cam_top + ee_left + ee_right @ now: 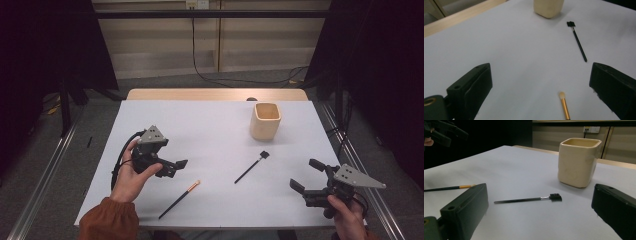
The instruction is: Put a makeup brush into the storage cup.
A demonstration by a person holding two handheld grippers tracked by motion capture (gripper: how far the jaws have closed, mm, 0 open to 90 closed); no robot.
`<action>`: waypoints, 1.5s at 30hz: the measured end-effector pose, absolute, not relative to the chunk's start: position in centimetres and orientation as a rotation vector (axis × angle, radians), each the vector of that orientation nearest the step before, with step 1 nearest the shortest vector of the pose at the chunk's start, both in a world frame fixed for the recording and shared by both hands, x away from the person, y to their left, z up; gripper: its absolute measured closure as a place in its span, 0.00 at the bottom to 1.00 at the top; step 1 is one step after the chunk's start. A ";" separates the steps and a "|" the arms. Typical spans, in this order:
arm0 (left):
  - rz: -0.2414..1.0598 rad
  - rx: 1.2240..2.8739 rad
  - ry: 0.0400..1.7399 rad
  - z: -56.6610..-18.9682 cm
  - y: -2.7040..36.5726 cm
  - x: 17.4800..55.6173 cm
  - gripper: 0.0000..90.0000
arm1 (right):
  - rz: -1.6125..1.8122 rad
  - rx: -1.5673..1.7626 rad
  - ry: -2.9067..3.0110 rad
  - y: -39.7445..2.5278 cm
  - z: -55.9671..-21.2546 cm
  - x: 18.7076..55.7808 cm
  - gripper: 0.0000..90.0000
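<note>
Table (215,125) with white top carries three things: cream square cup (265,120) far right of centre, black brow brush (251,167) lying flat in front of the cup, gold-ferruled brush (179,199) lying flat nearer the person, left of centre. Left hand-held gripper (178,166) sits in the person's left hand above the table's left part, jaws spread wide, nothing between them. In the left gripper view the gold-ferruled brush (564,106) lies on the table between and ahead of its jaws, pale tip pointing away, not touched; black brow brush (578,41) lies farther off, cup (548,8) beyond. Right hand-held gripper (304,176) is at the near right edge, jaws spread, holding nothing. In the right gripper view the black brow brush (527,199) lies ahead between its jaws, apart from them, head toward the cup (578,162).
</note>
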State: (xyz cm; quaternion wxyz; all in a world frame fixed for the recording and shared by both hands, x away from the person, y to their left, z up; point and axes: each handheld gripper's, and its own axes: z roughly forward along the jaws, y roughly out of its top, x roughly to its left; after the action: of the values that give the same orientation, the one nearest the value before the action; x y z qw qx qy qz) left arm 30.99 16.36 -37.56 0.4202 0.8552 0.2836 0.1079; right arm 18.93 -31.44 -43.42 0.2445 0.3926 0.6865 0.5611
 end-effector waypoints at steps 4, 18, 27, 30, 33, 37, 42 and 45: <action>0.193 2.203 0.720 -37.4 16.1 31.1 0.08 | 1.538 1.076 1.872 -31.5 -43.4 18.9 0.00; 0.078 2.461 0.757 -38.8 15.3 31.4 0.06 | 1.536 1.075 1.878 -31.3 -43.5 18.9 0.00; 0.040 2.514 0.790 -39.3 15.4 31.7 0.07 | 1.539 1.074 1.883 -31.3 -43.5 18.9 0.00; 0.018 2.546 0.816 -39.5 15.3 31.8 0.07 | 1.538 1.070 1.885 -31.4 -43.4 18.9 0.00; 0.006 2.597 0.808 -39.9 15.0 31.6 0.10 | 1.537 1.067 1.888 -31.3 -43.5 19.0 0.00; -0.057 2.668 0.826 -40.6 14.5 31.5 0.12 | 1.534 1.064 1.899 -31.3 -43.5 19.0 0.00; -0.087 2.670 0.858 -41.2 13.8 31.4 0.18 | 1.539 1.061 1.892 -31.3 -43.4 18.9 0.00; -0.119 2.700 0.843 -41.5 13.4 31.3 0.19 | 1.538 1.061 1.895 -31.3 -43.4 18.9 0.00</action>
State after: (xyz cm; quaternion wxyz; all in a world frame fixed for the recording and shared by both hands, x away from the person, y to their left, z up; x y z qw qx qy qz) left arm 31.33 13.43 -41.53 0.1544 0.9423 0.2943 -0.0414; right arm 18.95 -31.32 -43.44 0.2381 0.3874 0.6915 0.5612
